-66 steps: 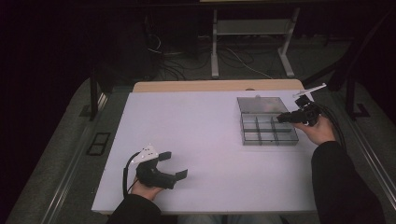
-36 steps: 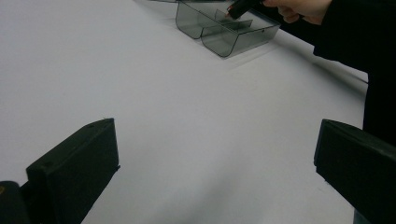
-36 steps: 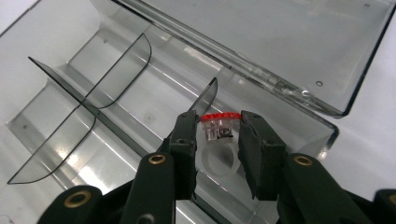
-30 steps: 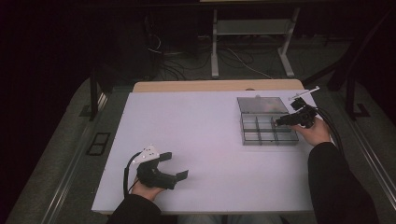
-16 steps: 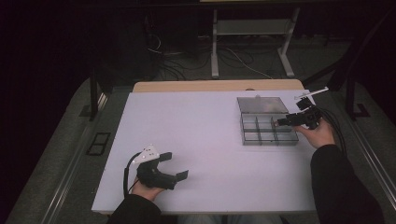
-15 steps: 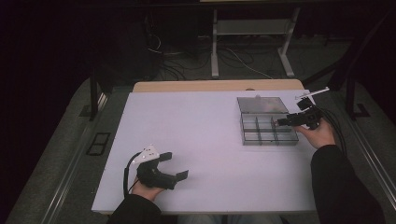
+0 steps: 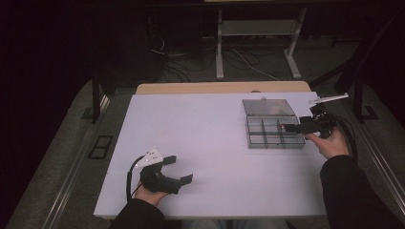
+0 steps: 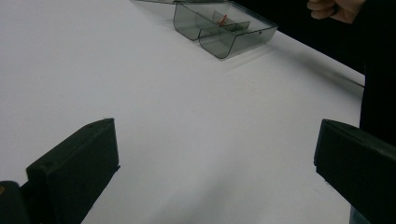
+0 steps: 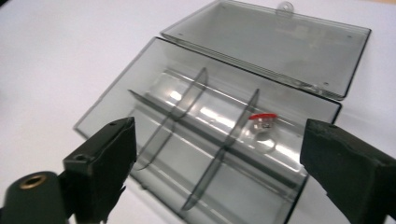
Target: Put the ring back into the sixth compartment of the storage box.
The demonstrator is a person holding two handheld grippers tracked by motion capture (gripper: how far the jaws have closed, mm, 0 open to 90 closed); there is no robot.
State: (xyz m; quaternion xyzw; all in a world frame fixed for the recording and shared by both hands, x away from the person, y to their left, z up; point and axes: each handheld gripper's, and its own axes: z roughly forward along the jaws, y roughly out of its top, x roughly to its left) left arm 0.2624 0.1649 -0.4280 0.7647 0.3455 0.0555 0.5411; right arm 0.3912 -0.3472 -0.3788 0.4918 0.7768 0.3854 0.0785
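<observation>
A clear smoky plastic compartment box [image 7: 272, 133] stands at the table's right, its lid [image 7: 267, 107] laid flat open behind it. In the right gripper view, a small red-topped part [image 9: 261, 118] lies in a far compartment of the box [image 9: 187, 140]. My right gripper [image 7: 292, 128] hovers at the box's right side, and in its own view the gripper [image 9: 217, 144] is open wide with nothing between the jaws. My left gripper [image 7: 177, 170] rests near the front left, open and empty [image 8: 215, 154]. It faces the distant box [image 8: 224, 28].
The white table top [image 7: 200, 133] spreads bare between the two grippers. A person's hand [image 8: 334, 7] and dark sleeve sit at the right of the left gripper view. Beyond the table's far edge stand a metal frame [image 7: 258, 28] and floor cables.
My right gripper has shifted slightly back and right over the box's right end. The left gripper and the box have stayed put.
</observation>
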